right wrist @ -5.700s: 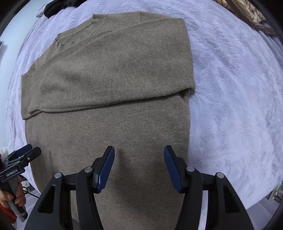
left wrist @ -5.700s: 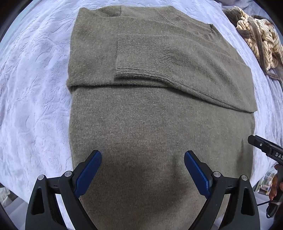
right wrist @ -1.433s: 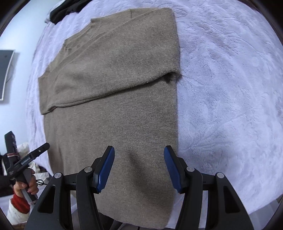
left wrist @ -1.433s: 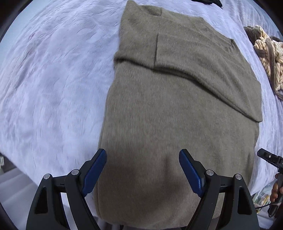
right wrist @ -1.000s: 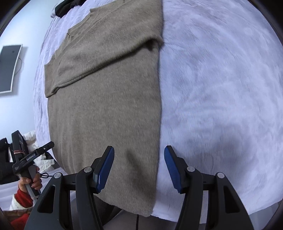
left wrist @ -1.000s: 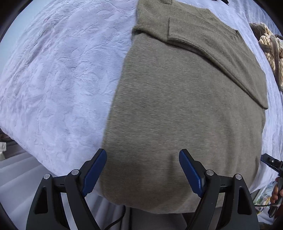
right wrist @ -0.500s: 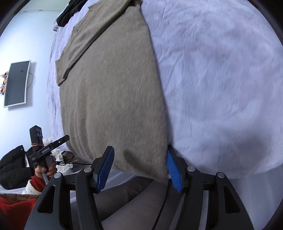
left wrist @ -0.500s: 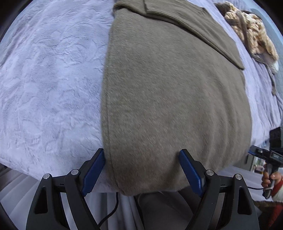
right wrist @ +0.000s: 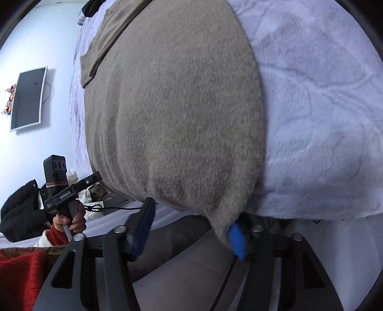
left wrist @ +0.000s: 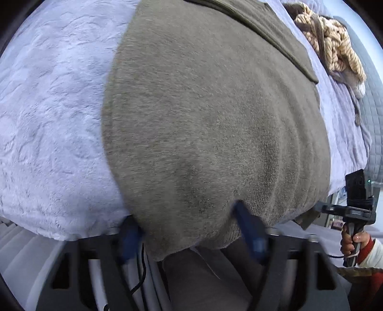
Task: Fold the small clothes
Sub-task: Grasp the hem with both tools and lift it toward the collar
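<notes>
An olive-brown knit sweater (left wrist: 210, 119) lies flat on a pale lavender bed cover (left wrist: 47, 114), sleeves folded across its chest; its hem hangs over the bed's near edge. My left gripper (left wrist: 191, 229) is open, its blue pads straddling the hem's left corner. In the right wrist view the sweater (right wrist: 172, 107) fills the middle. My right gripper (right wrist: 191, 229) is open, and the hem's right corner drapes over its right pad (right wrist: 237, 239). Each gripper shows in the other's view, the right one (left wrist: 347, 210) and the left one (right wrist: 69, 189).
A cream and brown knit garment (left wrist: 332, 45) lies bunched at the bed's far right. A dark garment (right wrist: 93, 7) lies at the far end. A wall screen (right wrist: 27, 98) hangs at the left. The bed edge and grey floor (left wrist: 203, 282) lie below the grippers.
Both grippers have dropped from above the sweater's body to the bed's near edge and now sit at the hem's two corners. The jaws stay open.
</notes>
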